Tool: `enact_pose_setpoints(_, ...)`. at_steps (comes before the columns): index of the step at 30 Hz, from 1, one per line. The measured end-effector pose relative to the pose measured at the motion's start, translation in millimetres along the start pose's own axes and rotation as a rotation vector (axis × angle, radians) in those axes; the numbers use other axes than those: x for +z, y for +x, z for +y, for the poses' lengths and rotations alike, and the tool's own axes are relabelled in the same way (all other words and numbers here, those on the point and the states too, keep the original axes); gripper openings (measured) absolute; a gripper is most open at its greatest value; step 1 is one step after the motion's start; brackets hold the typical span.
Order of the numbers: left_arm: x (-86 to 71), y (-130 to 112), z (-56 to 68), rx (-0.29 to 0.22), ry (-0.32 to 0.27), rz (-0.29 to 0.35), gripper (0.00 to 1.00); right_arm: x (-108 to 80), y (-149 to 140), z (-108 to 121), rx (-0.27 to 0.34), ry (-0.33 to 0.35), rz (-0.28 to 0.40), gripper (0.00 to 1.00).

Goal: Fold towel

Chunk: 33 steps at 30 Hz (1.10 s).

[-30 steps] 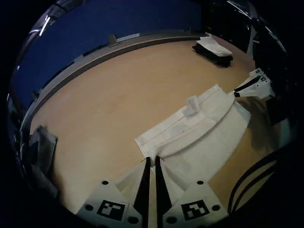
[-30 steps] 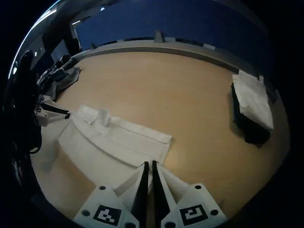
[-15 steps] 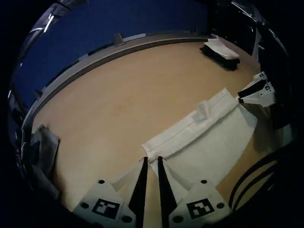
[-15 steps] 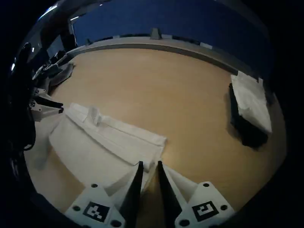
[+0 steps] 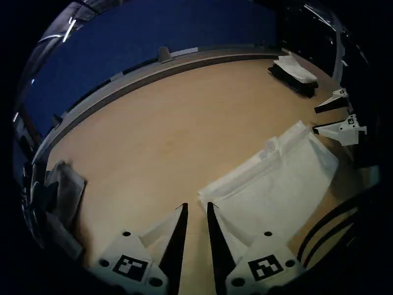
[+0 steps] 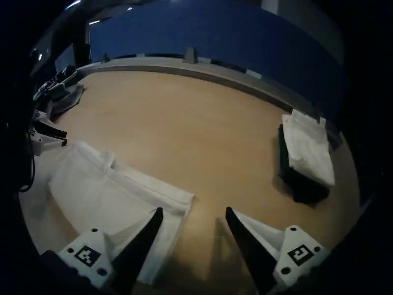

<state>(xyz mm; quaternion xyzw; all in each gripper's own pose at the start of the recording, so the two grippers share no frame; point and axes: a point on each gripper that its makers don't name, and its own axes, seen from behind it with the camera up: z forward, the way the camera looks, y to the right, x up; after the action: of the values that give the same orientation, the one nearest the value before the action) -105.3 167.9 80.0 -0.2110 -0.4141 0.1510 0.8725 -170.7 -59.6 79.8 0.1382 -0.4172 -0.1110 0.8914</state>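
A white towel (image 5: 275, 182) lies folded flat on the wooden table (image 5: 167, 128), a small label tag along its hemmed edge. My left gripper (image 5: 196, 205) is open a little, its right finger beside the towel's near corner, nothing held. Across the towel, my right gripper (image 5: 339, 117) stands open. In the right gripper view the towel (image 6: 108, 191) spreads to the left, and my right gripper (image 6: 193, 211) gapes wide just past its corner, the left finger over the cloth. The left gripper (image 6: 48, 136) sits at the towel's far end.
A stack of folded white towels on a dark base (image 5: 294, 74) (image 6: 307, 157) stands toward the table's back corner. Crumpled grey cloth (image 5: 59, 194) (image 6: 64, 96) lies at the other end. A raised rail and blue wall border the table's far side.
Both grippers have opened and let go of the towel corners they pinched. The lifted fold has dropped flat onto the lower layer. Both grippers have pulled back slightly.
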Motion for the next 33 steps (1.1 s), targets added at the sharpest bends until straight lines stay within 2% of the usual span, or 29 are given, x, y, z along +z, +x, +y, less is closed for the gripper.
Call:
enact_pose_setpoints(7, -3.8, 0.8, 1.7, -0.007, -0.005, 0.007, 0.28, -4.9, 3.9, -1.3, 0.0, 0.003, 0.016, 1.0)
enact_pose_setpoints(9, -5.0, 1.4, 2.6, -0.01, -0.009, 0.009, 0.35, -6.3, 3.5, -2.2, -0.003, 0.006, 0.017, 1.0)
enact_pose_setpoints(15, -10.6, 0.2, 5.6, -0.025, -0.022, 0.009, 0.8, -10.6, -0.4, -6.0, -0.007, 0.017, 0.016, 1.0)
enact_pose_setpoints(17, -11.7, -1.1, 6.5, -0.03, -0.026, 0.012, 0.87, -11.5, -2.2, -6.7, -0.006, 0.019, 0.015, 1.0)
enact_pose_setpoints(26, -17.8, -3.2, 5.4, -0.039, -0.02, 0.018, 0.91, -17.0, -7.3, -13.1, -0.001, 0.038, 0.014, 1.0)
enact_pose_setpoints(33, -32.5, -4.7, 9.9, -0.054, -0.015, 0.033, 0.92, -23.4, -15.7, -20.4, -0.005, 0.06, 0.01, 1.0)
